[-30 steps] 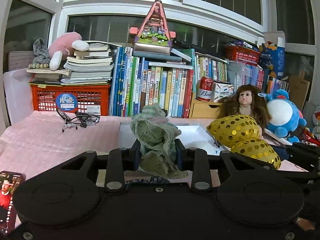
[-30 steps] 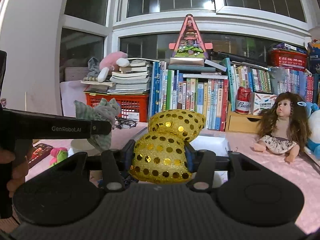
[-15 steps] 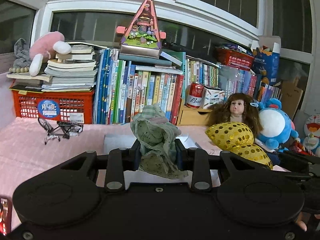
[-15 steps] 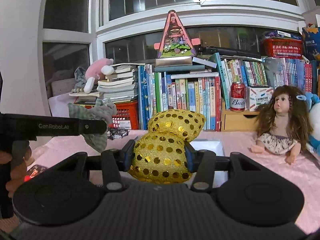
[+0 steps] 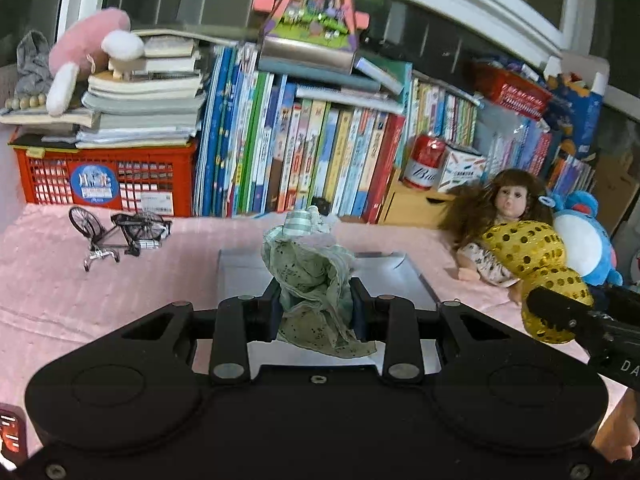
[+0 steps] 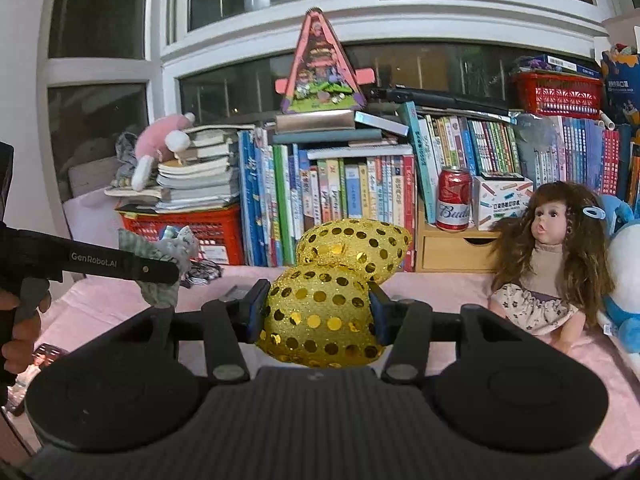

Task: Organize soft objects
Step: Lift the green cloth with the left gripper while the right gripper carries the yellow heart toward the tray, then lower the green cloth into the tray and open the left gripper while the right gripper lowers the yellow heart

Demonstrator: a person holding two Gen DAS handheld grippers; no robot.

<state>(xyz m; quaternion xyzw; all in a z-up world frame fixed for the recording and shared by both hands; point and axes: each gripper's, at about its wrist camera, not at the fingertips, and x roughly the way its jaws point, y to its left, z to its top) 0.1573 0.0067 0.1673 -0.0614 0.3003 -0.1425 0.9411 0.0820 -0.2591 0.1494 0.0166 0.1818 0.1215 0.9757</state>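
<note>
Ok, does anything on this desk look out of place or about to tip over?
The pink plush toy sprawls across the book stack on the red crate, hanging over its edge. The triangular toy house perches on loosely piled books. The model bicycle leans askew on the pink cloth.

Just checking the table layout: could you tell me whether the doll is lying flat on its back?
No, the doll sits upright.

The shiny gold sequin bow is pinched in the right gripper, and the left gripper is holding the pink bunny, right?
Not quite. The left gripper is shut on a crumpled green cloth toy, as the left wrist view shows. The pink bunny lies on the stack of books. The gold sequin bow is indeed pinched in the right gripper.
</note>
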